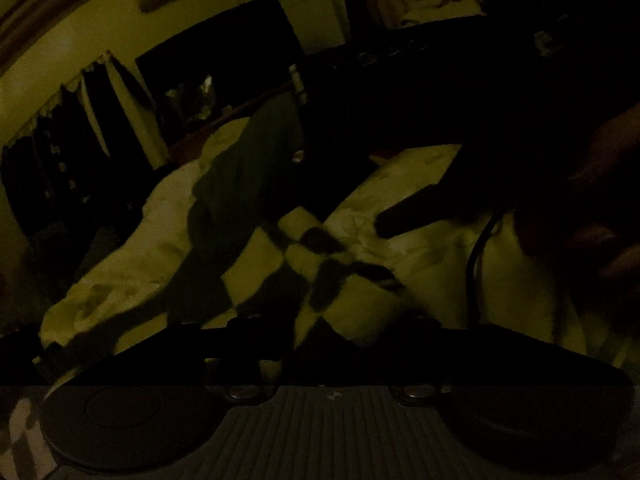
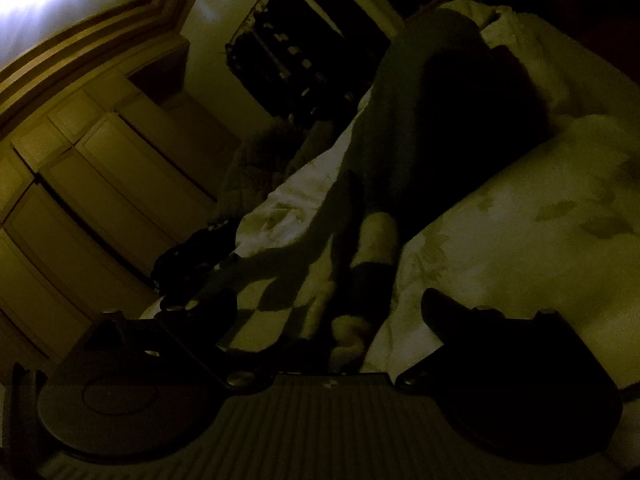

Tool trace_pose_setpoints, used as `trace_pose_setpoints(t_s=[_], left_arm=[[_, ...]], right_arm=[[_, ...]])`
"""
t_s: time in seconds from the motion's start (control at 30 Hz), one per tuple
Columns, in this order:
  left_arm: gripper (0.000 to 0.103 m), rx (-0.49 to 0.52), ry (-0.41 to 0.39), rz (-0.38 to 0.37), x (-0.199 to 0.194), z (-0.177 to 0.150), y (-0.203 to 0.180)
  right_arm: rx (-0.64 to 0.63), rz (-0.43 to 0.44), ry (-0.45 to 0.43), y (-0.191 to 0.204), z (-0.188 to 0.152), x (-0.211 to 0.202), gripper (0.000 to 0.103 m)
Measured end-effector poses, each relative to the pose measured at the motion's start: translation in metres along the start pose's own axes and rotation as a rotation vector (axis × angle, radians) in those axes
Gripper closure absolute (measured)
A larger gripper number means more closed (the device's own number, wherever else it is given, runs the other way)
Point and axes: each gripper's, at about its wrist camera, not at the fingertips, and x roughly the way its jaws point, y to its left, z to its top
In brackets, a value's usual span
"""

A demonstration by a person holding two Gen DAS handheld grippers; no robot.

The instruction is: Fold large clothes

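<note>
The room is very dark. A dark garment (image 1: 256, 152) lies spread on a pale leaf-patterned bedspread (image 1: 132, 268); it also shows in the right wrist view (image 2: 420, 128). A checked light-and-dark cloth (image 1: 304, 264) lies near its lower end, seen too in the right wrist view (image 2: 280, 312). My left gripper's fingers do not show clearly; only a dark bar crosses the bottom. The other gripper (image 1: 404, 216) reaches in from the right with a hand behind it. My right gripper (image 2: 328, 312) is open, its fingers wide apart just above the checked cloth.
Pale wardrobe doors (image 2: 100, 184) stand at the left. A dark curtain (image 1: 60, 152) hangs beyond the bed. A cable (image 1: 476, 256) hangs by the right hand. Dark clutter (image 2: 192, 256) sits at the bed's edge.
</note>
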Motion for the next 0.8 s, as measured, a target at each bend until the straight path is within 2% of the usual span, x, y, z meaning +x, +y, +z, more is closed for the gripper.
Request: trace_pose_setpoints(t_s=[0.2,0.27,0.4,0.47,0.53,0.67,0.8], left_arm=[[0.006,-0.053,0.003,-0.019,-0.003,0.0,0.004],[0.007,-0.061,0.002,-0.021,-0.003,-0.001,0.005],[0.007,-0.075,0.001,-0.025,-0.003,-0.001,0.006],[0.007,-0.083,0.001,-0.028,-0.002,-0.002,0.006],[0.007,-0.097,0.001,-0.033,-0.002,-0.004,0.007],[0.009,-0.135,-0.01,-0.042,-0.003,-0.005,0.011],[0.013,-0.168,-0.029,-0.056,-0.011,-0.005,0.017]], right_arm=[[-0.042,0.0,0.044,0.005,0.01,0.03,0.007],[-0.039,-0.027,0.083,0.003,0.012,0.044,0.017],[-0.033,-0.027,0.138,-0.001,0.012,0.063,0.035],[-0.024,-0.029,0.144,-0.004,0.011,0.067,0.053],[0.0,-0.024,0.144,-0.009,0.01,0.068,0.067],[0.031,0.007,0.129,-0.014,0.007,0.063,0.076],[-0.003,0.012,0.094,-0.005,0.005,0.055,0.077]])
